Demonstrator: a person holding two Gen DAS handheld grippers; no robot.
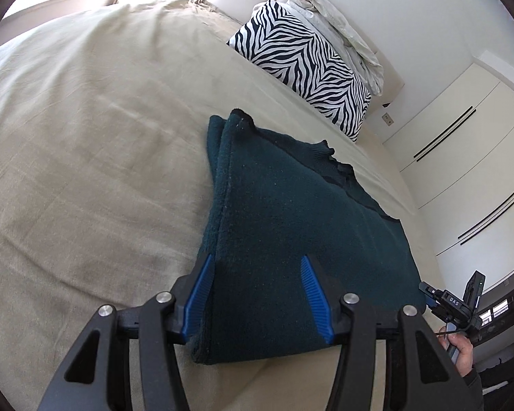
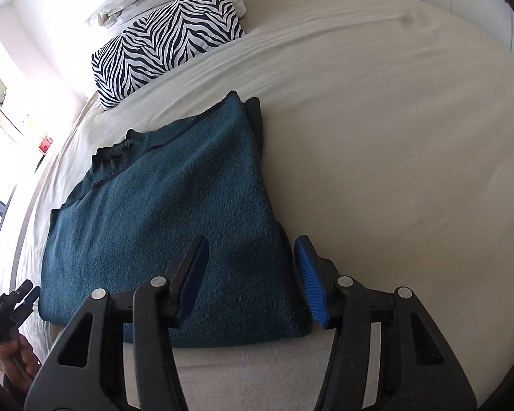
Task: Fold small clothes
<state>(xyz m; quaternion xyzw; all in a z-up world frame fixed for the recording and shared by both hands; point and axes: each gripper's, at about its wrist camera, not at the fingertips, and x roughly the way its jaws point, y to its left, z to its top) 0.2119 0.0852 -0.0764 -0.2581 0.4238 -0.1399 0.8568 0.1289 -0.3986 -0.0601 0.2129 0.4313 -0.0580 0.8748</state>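
On the bed, covered by a beige sheet, a folded teal sweater lies flat near a zebra-print pillow. Left tool and right tool hover over its near corners, jaws released, grasping nothing.

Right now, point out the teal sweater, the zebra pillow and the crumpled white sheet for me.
teal sweater [image 2: 161,212], right wrist view, middle of the folded top layer.
zebra pillow [image 1: 305,61], left wrist view, centre of the striped face.
crumpled white sheet [image 1: 342,30], left wrist view, bunched folds behind the pillow.
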